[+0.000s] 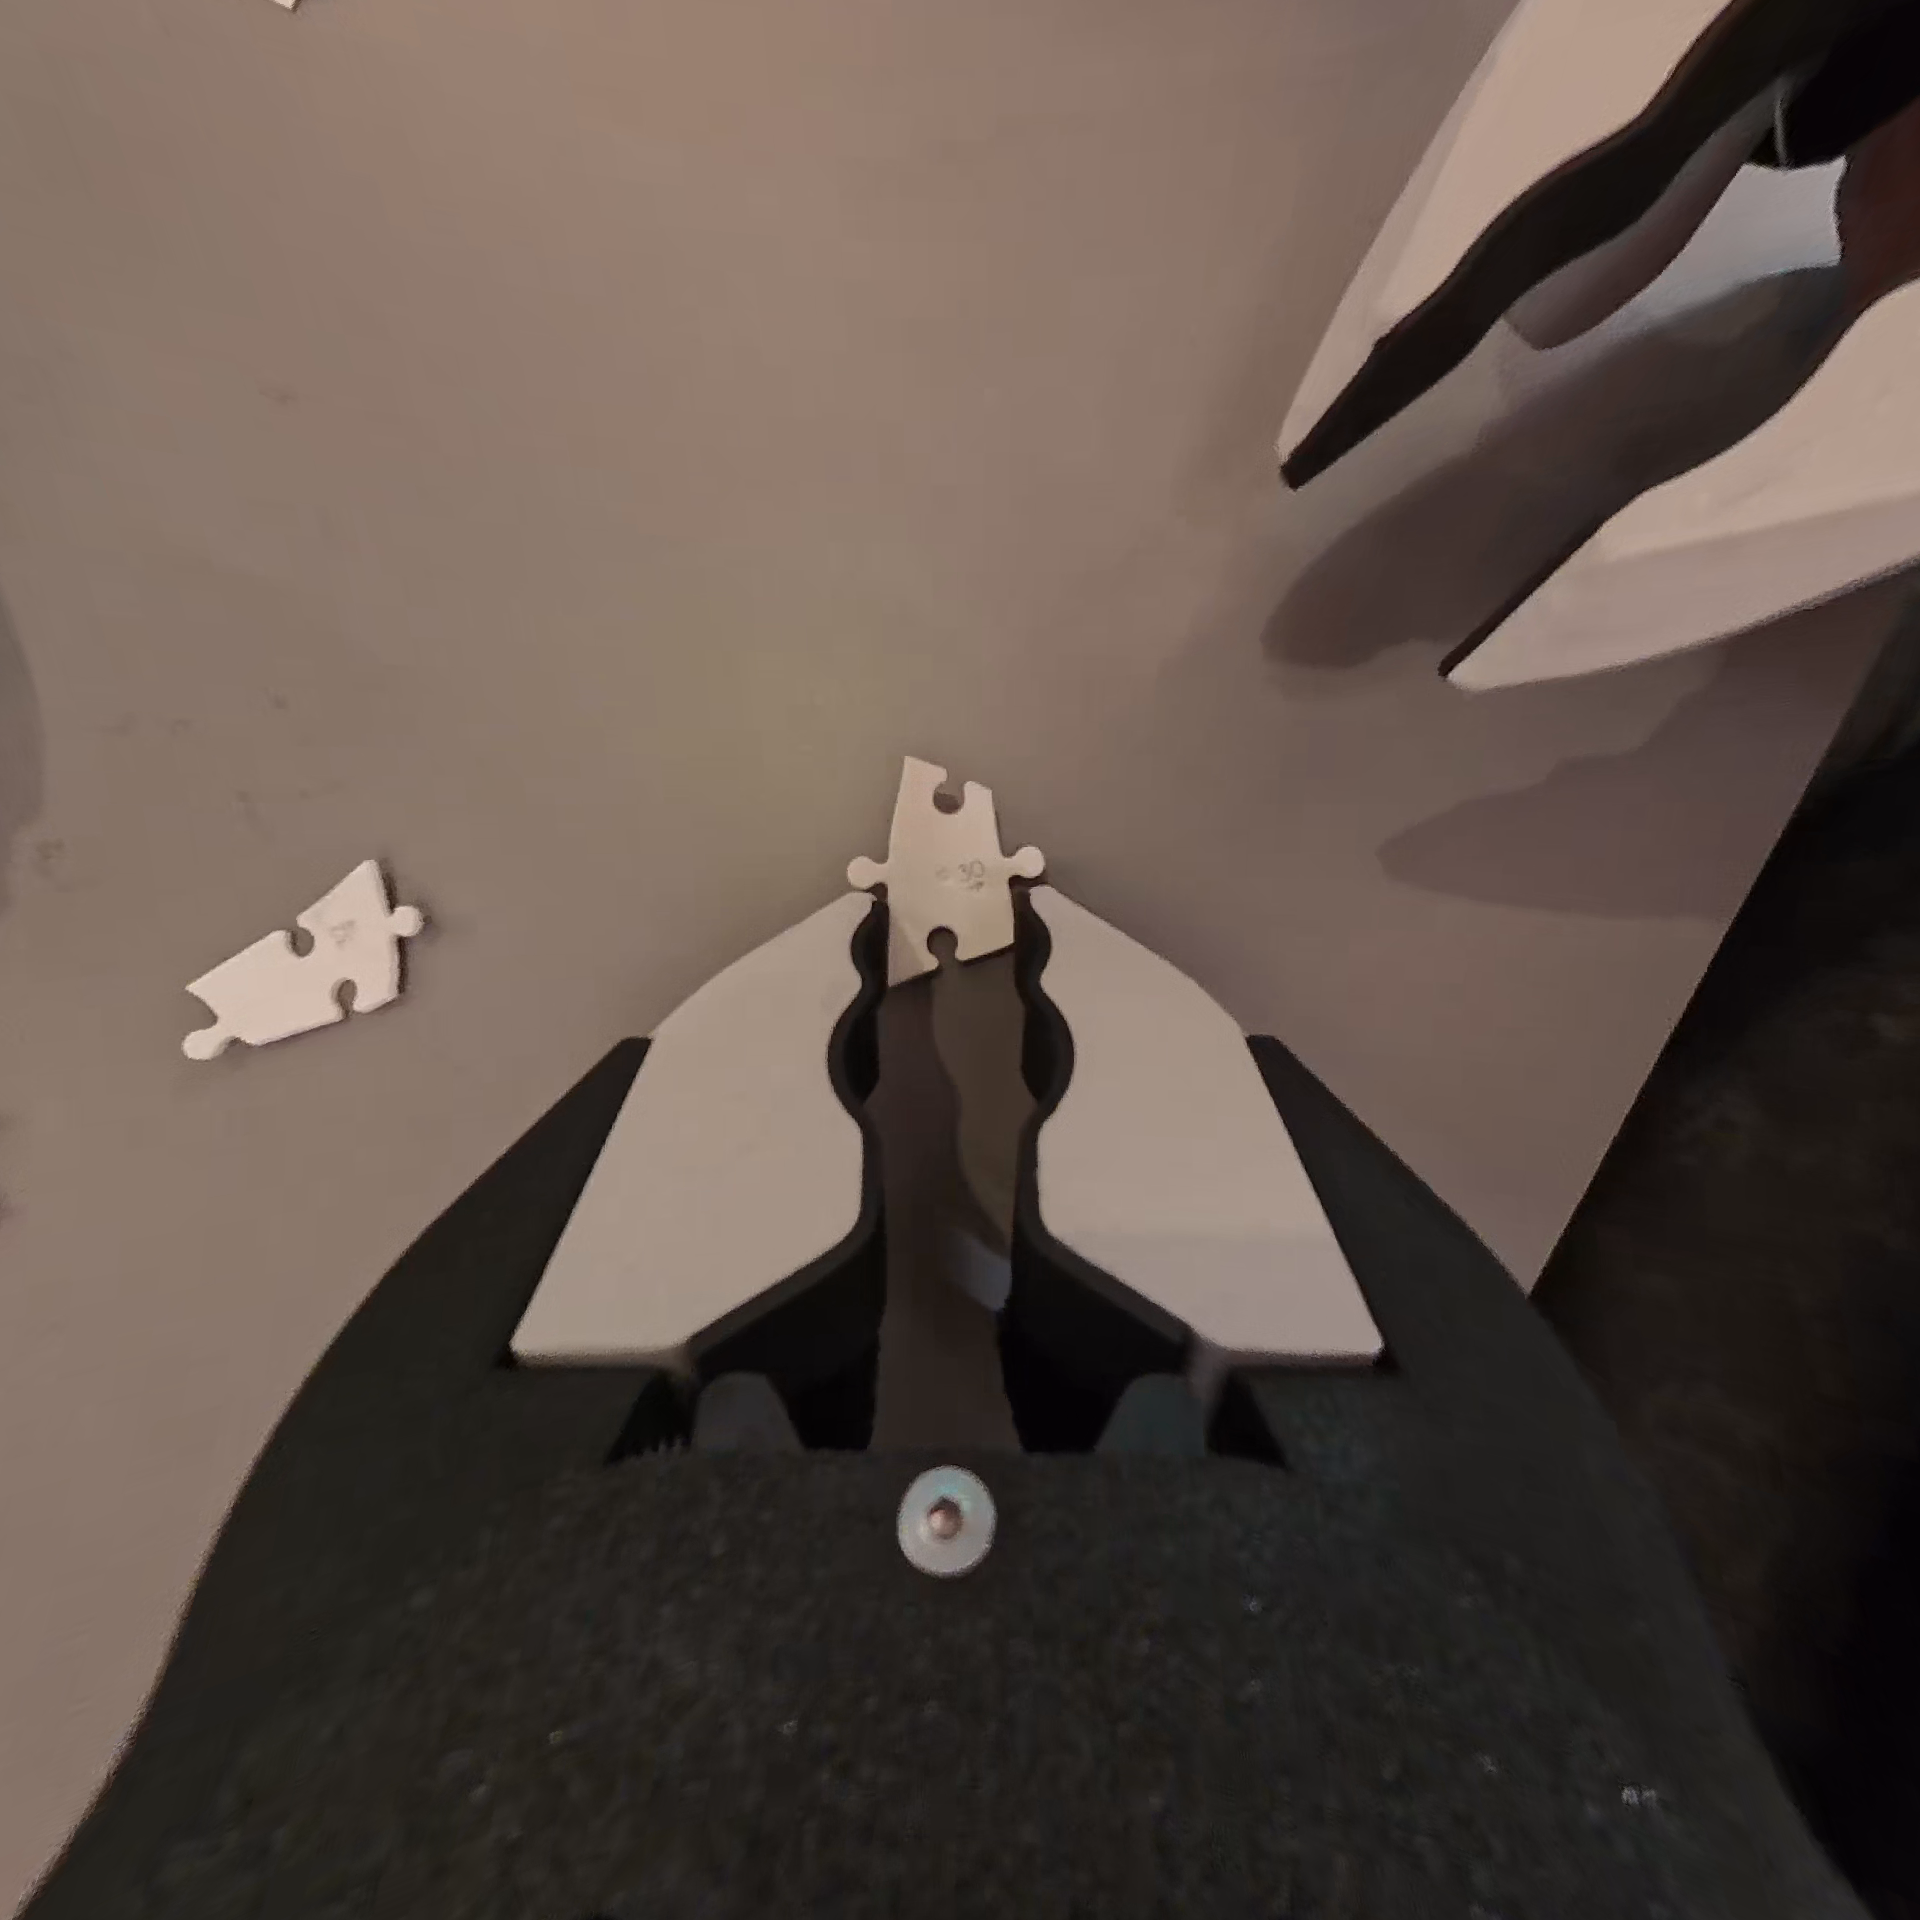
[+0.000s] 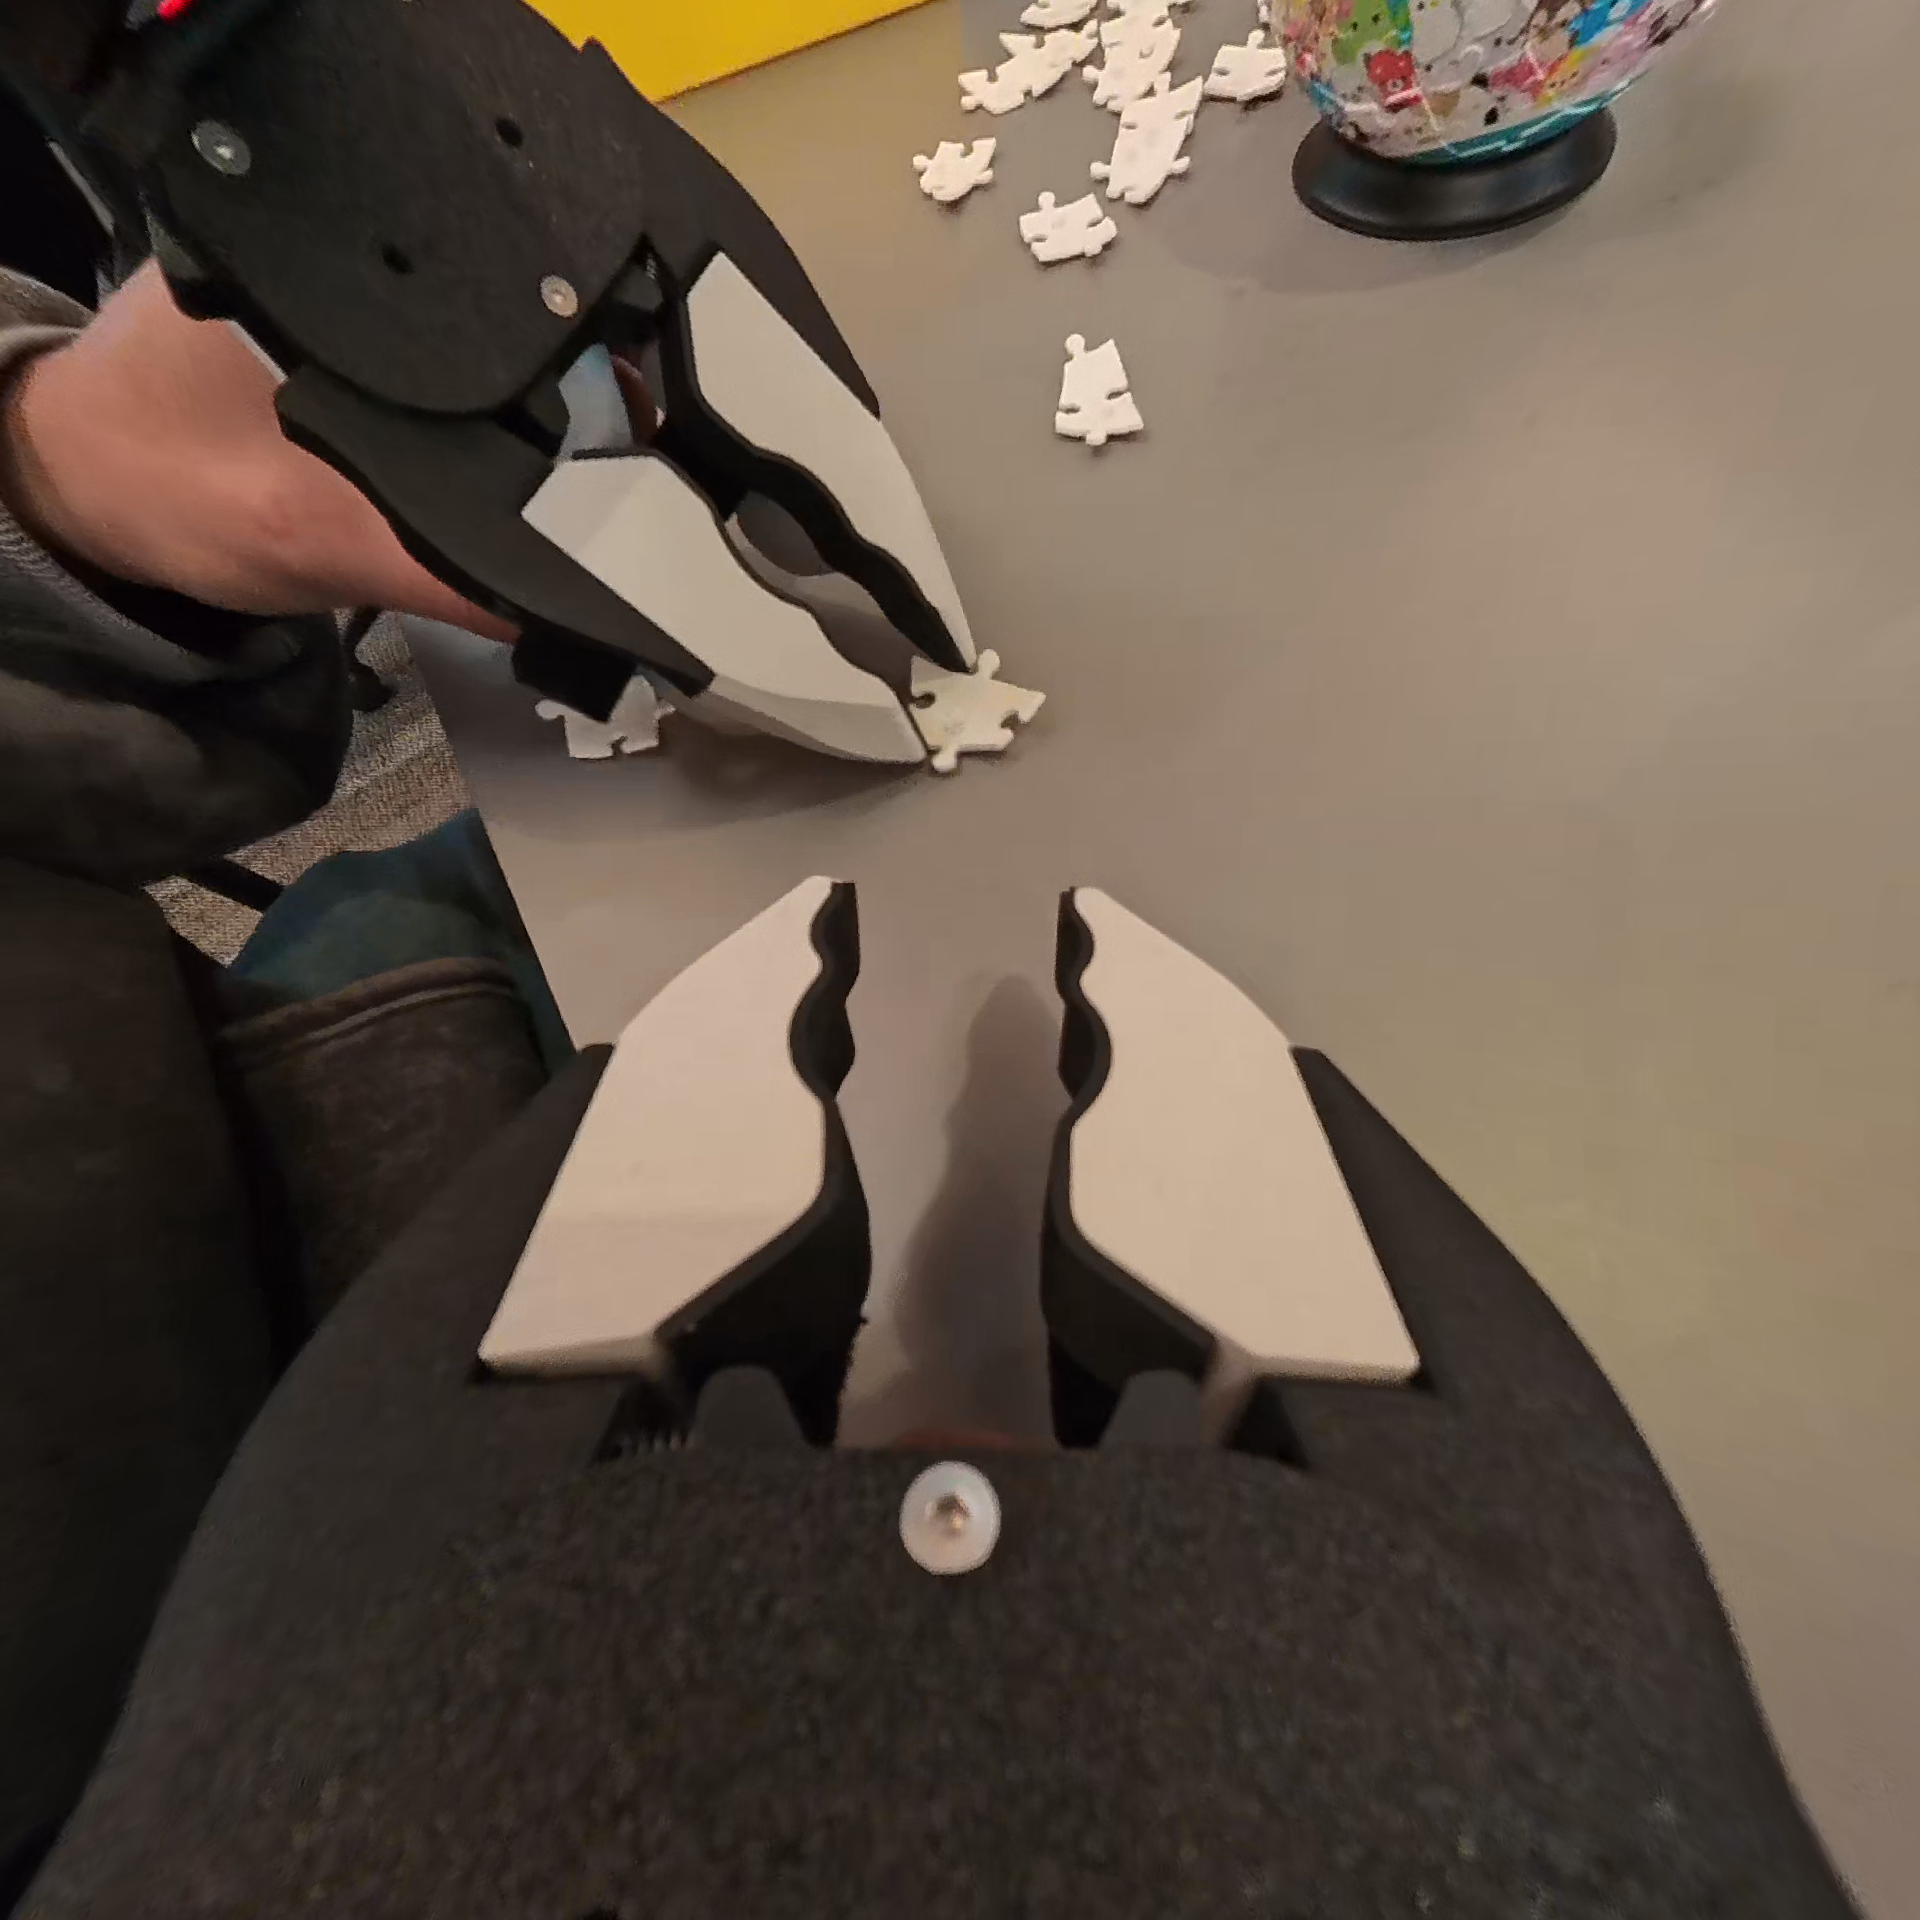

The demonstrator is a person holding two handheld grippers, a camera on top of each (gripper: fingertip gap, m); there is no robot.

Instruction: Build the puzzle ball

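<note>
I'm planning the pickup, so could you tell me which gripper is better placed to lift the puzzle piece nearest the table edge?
Left. The left gripper already has its jaws pinched on that puzzle piece; the right gripper hangs open and empty above bare table.

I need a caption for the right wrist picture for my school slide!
Left gripper pinches a white puzzle piece on the grey table; right gripper waits open.

Office-like room, grey table, carpet floor, chair leg
</note>
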